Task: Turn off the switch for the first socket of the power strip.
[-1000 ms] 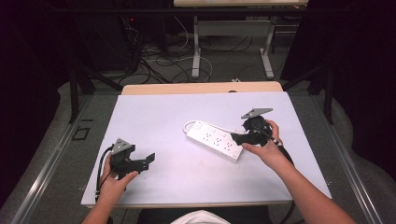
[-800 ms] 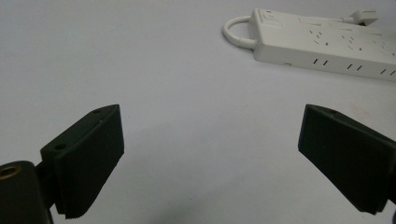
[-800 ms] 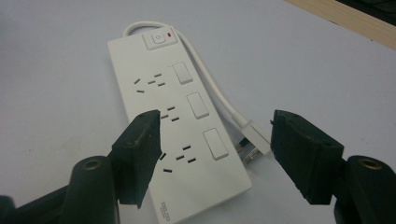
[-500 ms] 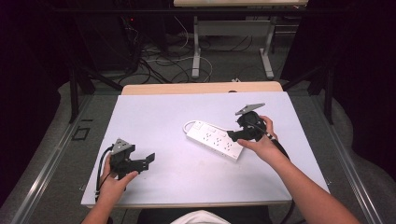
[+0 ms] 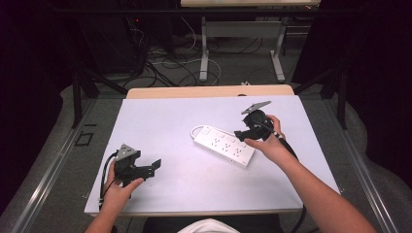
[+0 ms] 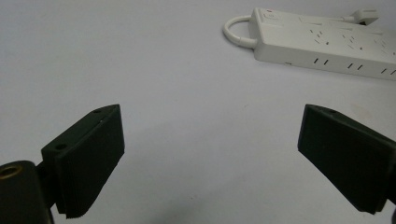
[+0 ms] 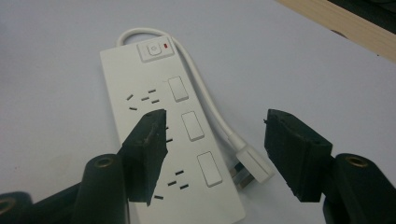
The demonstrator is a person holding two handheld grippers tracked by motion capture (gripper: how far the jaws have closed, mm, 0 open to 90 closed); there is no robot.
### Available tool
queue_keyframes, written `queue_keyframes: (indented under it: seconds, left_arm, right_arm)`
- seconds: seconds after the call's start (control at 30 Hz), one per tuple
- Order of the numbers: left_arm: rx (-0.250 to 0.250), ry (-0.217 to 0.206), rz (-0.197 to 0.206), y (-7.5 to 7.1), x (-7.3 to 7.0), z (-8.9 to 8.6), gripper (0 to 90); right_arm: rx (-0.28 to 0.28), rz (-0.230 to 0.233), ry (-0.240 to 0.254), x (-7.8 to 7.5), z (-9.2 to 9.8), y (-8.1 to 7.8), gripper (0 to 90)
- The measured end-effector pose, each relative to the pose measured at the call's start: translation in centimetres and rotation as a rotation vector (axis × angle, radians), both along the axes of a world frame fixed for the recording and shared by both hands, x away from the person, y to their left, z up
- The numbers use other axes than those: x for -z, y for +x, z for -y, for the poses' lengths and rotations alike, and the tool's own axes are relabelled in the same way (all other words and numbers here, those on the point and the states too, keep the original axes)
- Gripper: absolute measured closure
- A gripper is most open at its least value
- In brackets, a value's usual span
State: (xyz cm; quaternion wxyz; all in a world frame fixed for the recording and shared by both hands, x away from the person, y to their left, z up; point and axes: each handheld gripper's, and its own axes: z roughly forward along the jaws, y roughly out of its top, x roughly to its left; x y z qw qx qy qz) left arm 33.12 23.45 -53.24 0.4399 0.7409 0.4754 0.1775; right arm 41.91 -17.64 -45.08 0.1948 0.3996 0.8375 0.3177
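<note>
The right gripper is being lifted over the power strip's plug — both grippers' jaws apart, probably for a grasp.

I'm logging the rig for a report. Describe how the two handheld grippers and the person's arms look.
Both are black two-jaw tools. The left gripper carries a grey three-cornered plate and trails a black cable; its jaw pads are flat, ridged black blocks. The right gripper has the same plate and cable. The forearms are bare, no sleeves visible.
</note>
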Motion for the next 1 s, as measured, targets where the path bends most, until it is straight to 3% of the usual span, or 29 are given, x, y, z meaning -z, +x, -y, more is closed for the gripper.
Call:
queue_keyframes:
  seconds: [0.87,1.0]
  left_arm:
    - [-0.004,-0.003,0.007,0.0,0.1,0.0,7.2]
    - [0.004,0.003,-0.005,0.0,0.0,-0.1,7.3]
  right_arm:
    - [-0.007,-0.024,-0.05,0.9,-2.1,2.2,42.7]
    - [-0.012,-0.017,-0.025,1.1,-2.6,2.5,42.7]
